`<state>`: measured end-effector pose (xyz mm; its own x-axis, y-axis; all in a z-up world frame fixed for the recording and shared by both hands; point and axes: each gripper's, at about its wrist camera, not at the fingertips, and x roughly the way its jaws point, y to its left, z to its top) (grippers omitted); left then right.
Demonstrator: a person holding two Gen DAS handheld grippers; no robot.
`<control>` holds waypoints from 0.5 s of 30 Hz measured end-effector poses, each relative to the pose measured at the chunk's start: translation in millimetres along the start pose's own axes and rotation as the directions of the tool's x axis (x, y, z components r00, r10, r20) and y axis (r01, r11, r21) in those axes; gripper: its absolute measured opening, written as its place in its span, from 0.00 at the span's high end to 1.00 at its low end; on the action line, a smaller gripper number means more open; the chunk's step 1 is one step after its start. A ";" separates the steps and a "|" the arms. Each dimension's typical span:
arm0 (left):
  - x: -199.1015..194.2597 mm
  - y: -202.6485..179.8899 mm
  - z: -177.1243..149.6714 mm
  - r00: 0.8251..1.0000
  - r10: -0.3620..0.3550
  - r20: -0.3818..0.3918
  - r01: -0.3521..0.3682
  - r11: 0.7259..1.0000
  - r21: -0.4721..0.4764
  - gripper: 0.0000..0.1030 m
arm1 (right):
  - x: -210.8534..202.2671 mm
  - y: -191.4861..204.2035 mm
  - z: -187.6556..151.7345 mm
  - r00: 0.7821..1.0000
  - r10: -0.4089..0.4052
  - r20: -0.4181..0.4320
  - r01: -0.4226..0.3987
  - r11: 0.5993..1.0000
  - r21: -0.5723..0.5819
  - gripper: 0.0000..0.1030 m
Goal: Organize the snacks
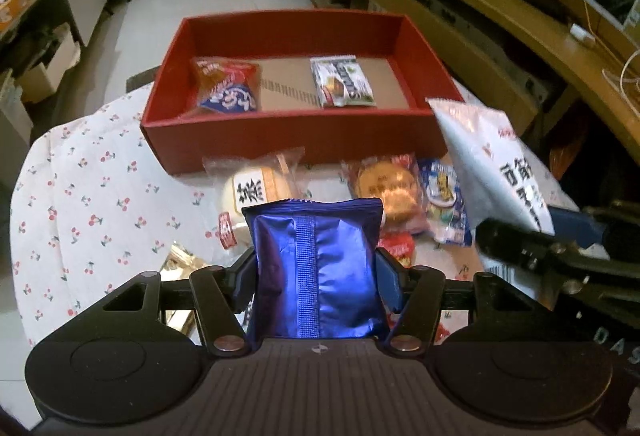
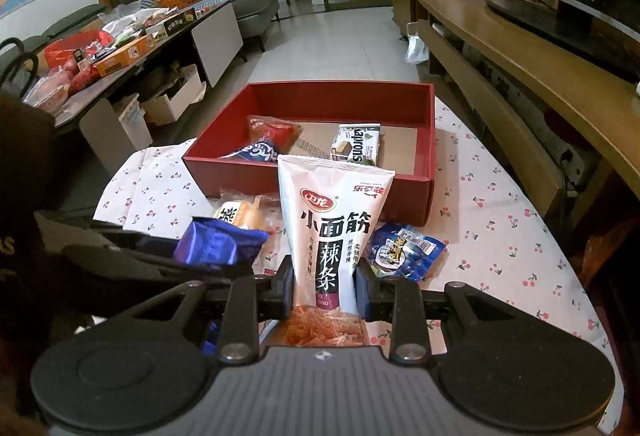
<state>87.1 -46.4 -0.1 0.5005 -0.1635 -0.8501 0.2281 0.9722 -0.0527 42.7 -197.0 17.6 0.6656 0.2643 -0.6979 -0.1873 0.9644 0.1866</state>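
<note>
Your left gripper (image 1: 316, 272) clamps the blue packet (image 1: 316, 268), your right gripper (image 2: 324, 290) the white pouch (image 2: 332, 224); the red box (image 1: 288, 132) lies straight ahead of both.

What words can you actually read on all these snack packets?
"卫龙", "小面筋", "辣条": white spicy-strip pouch in the right gripper.
"aurons", start cut off: green-and-white wafer packet in the red box.
Blue foil packet in the left gripper: no print showing.
Other packets: too blurred.
</note>
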 end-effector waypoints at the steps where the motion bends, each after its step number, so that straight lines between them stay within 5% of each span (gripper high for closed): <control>1: -0.6 1.8 1.8 1.000 -0.003 0.004 0.003 1.000 -0.005 0.35 | 0.3 -0.1 1.4 1.000 -0.001 0.002 0.001 1.000 0.000 0.56; 15: -8.2 6.5 30.8 0.998 -0.008 0.062 0.010 0.999 -0.033 0.35 | 7.4 5.2 30.7 0.999 0.009 0.041 -0.009 1.000 0.001 0.56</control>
<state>110.2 -43.9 22.7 0.5493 -0.1818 -0.8156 0.2055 0.9755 -0.0790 68.8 -189.8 34.6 0.6928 0.2727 -0.6676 -0.1922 0.9621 0.1936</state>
